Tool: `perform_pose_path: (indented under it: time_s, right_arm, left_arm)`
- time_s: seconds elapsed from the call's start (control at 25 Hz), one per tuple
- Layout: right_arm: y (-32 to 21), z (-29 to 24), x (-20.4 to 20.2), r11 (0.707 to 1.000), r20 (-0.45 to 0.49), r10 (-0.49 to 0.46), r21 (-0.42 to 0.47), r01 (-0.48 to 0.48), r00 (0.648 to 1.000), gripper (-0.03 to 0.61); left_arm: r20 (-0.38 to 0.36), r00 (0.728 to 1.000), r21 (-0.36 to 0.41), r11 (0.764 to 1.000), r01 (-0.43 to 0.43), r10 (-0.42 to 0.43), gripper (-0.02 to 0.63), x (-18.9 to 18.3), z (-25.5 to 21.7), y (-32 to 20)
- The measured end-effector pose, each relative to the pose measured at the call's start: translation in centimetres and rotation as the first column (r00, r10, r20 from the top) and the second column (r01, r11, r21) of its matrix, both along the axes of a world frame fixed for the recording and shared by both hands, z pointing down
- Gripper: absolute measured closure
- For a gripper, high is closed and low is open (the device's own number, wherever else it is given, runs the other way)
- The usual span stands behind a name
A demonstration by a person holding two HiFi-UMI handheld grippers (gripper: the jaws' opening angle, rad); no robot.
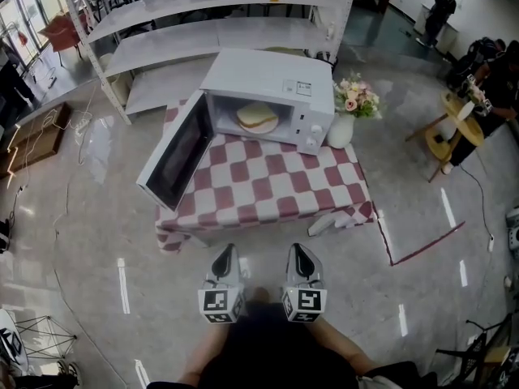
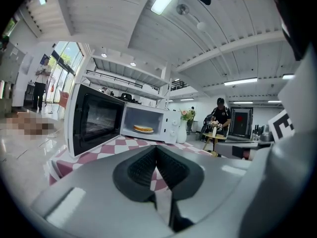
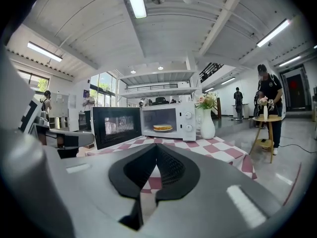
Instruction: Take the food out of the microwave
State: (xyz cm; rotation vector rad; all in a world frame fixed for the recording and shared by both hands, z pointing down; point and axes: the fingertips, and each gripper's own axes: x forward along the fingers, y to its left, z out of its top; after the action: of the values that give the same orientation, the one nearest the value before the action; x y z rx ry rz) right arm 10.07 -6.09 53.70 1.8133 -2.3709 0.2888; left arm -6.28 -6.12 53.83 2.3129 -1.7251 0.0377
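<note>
A white microwave stands at the back of a red-and-white checked table, its door swung wide open to the left. Inside lies a sandwich on a plate, also visible in the left gripper view as the sandwich and in the right gripper view as the sandwich. My left gripper and right gripper hang side by side short of the table's near edge, well away from the microwave. Both are shut with nothing held.
A white vase of flowers stands right of the microwave. White shelving rises behind the table. Red tape marks the floor at the right. A small wooden table with a person beside it is at the far right.
</note>
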Motion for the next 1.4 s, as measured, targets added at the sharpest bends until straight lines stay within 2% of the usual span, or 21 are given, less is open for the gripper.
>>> perform_pose_path:
  time_s: [1.0,1.4]
  right_arm:
    - [1.1,1.0,-0.5,0.998,0.042,-0.066,-0.023,0.067,0.997,0.578]
    - [0.7,1.2,0.6,0.999,0.045,-0.034,-0.027,0.035,0.998,0.578]
  left_arm:
    - [0.009,1.000,-0.009,1.000,0.023,-0.023,0.604,0.9,0.2,2.1]
    - [0.009,1.000,-0.005,1.000,0.026,-0.026,0.604,1.0,0.3,1.6]
